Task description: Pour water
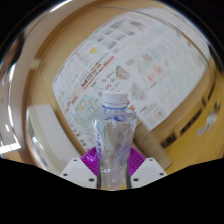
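A clear plastic water bottle (113, 135) with a white cap (116, 98) stands upright between my two fingers. My gripper (113, 166) is shut on the bottle's lower body, with the purple pads (92, 160) pressing on both sides. The bottle is held up in the air, with nothing visible under it. No cup or other vessel shows in the gripper view.
Beyond the bottle is a large white poster (130, 60) with printed text and pictures on a beige wall. A wooden surface (45, 140) lies to the left and a dark framed edge (205, 120) to the right.
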Available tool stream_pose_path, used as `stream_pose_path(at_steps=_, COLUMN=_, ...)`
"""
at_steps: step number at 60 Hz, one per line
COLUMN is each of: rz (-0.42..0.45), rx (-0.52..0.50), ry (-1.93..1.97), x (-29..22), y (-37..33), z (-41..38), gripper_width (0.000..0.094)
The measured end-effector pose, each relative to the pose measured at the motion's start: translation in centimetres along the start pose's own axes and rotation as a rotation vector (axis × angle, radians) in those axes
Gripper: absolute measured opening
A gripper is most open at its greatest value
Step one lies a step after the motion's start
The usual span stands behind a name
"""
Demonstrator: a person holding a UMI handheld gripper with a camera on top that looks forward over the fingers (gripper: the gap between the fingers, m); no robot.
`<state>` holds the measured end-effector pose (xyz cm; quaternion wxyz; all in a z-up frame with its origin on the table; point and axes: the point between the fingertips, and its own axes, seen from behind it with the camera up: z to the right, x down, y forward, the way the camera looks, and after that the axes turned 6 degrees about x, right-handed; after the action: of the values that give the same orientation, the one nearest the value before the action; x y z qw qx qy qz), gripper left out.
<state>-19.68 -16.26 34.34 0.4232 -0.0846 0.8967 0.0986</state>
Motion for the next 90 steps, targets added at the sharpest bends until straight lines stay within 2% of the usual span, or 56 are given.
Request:
stream_pose_path(at_steps=8, rz=0.024, rx=0.165, ry=-0.351, x=-2.1, y=0.2, z=7.4, gripper_width=0.0322)
stream_pose_path(at_steps=17, rz=-0.078, rx=0.356, ry=-0.589, x=-0.2, y=0.3, z=16.1, gripper_width=0.0322)
stream_pose_path(at_steps=26, rz=-0.194, rx=0.435, ry=-0.685, x=3.6, y=0.1, z=24.1, gripper_width=0.0323)
stream_pose_path(at_steps=40, rz=-0.32, rx=0.481, ry=-0.722, x=8.5, y=-1.3, z=29.8, gripper_width=0.0326)
stream_pose_path(at_steps=41, rz=-0.283, rx=0.47, ry=-0.724, x=8.0, y=-1.0, z=29.4, gripper_width=0.0328)
stream_pose_path(at_steps=45, rz=-0.287, rx=0.481, ry=-0.705, x=8.2, y=-1.1, z=29.8, gripper_width=0.0331)
stream_pose_path(at_steps=50, rz=-0.29, rx=0.49, ry=-0.696, x=8.0, y=-1.3, z=29.9, gripper_width=0.039)
stream_pose_path(at_steps=57, rz=-0.319, rx=0.511, ry=-0.699, x=8.1, y=-1.4, z=30.2, gripper_width=0.0537)
stream_pose_path(at_steps=63, rz=-0.377, rx=0.539, ry=-0.681, x=8.8, y=-2.3, z=30.4, gripper_width=0.087)
stream_pose_path(at_steps=65, rz=-0.388, rx=0.554, ry=-0.677, x=8.7, y=-2.8, z=30.3, gripper_width=0.0817)
stream_pose_path(at_steps=69, rz=-0.394, rx=0.574, ry=-0.682, x=8.4, y=-4.4, z=29.7, gripper_width=0.0863)
stream_pose_path(at_steps=90, rz=-0.427, rx=0.618, ry=-0.748, x=7.7, y=-18.4, z=19.5, gripper_width=0.0849)
